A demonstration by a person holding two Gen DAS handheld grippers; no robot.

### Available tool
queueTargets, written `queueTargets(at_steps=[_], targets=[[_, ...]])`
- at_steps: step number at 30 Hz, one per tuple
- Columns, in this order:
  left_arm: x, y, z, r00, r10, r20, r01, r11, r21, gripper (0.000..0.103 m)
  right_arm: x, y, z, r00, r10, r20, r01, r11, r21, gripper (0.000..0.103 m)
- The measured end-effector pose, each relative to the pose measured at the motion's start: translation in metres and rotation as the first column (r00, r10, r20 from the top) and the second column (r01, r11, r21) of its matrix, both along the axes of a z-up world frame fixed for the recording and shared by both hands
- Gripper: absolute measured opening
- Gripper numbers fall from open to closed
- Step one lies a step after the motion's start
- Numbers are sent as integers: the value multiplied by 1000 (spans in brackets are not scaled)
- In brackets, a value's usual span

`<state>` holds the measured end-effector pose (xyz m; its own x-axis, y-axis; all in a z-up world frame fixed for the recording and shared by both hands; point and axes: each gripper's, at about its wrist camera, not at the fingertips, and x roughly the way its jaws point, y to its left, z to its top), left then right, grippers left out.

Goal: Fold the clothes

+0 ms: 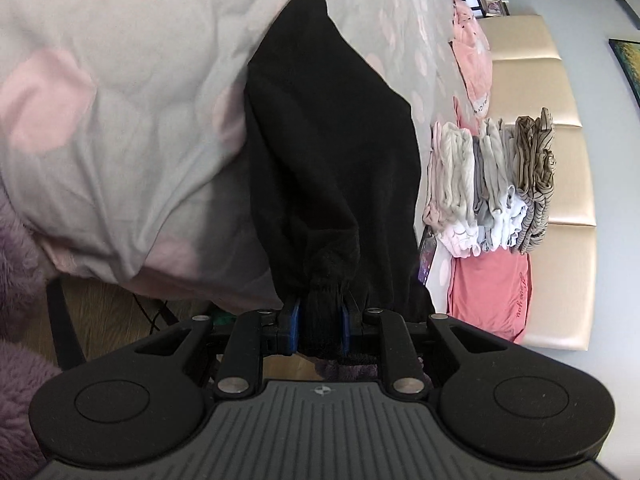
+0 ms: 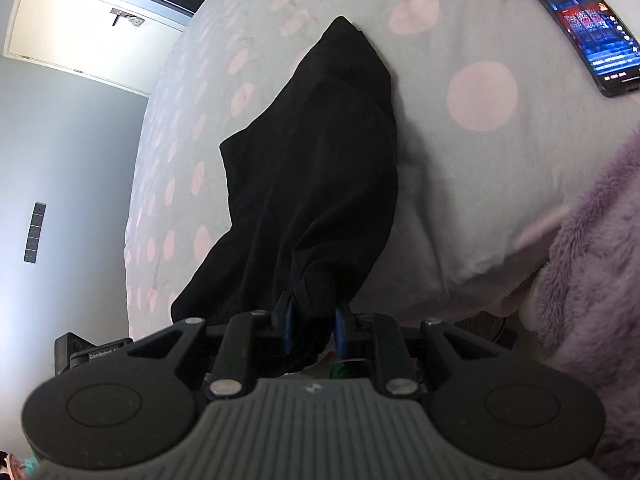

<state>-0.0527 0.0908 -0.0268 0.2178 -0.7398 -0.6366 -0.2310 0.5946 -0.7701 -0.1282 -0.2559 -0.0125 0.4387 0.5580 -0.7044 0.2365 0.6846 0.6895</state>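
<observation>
Black fabric fills the middle of both views: a black garment [image 1: 328,152] lies stretched over the grey bedcover with pink dots [image 1: 132,128], its far end reaching up the bed and its near edge hanging off the side toward the grippers. The left gripper [image 1: 319,322] has its blue pads pressed on a bunched part of this near edge, and the right gripper [image 2: 312,326] pinches another bunch of the same edge in the same way. Both point downward toward the bed.

I judge that the step in hand is laying the garment flat on the bed, before the first fold. The cloth looks narrow and gathered, not spread to its full width, so the next move probably calls for pulling the two held corners apart and keeping the edge tight until the wrinkles go out.

At the right of the left view, a stack of folded clothes [image 1: 496,184] sits on a cream bench [image 1: 568,200]. A phone [image 2: 588,28] lies on the bed, well apart from the garment.
</observation>
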Motion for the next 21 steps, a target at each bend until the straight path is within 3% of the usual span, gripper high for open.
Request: queueTargets(at_steps=[8,16,21], targets=[[29,3,11,997,45,61,-43,999,-20,17,32,1,15,995,-30,95,29,999,16,22],[83,12,24,985,161,69,-154,983,-98,17,103,2,25,991,-75,110,65,993,97,22],[123,11,25,979,193,61,-187,979,-85,18,151,2,26,994,-82,78,73,992,107,22]])
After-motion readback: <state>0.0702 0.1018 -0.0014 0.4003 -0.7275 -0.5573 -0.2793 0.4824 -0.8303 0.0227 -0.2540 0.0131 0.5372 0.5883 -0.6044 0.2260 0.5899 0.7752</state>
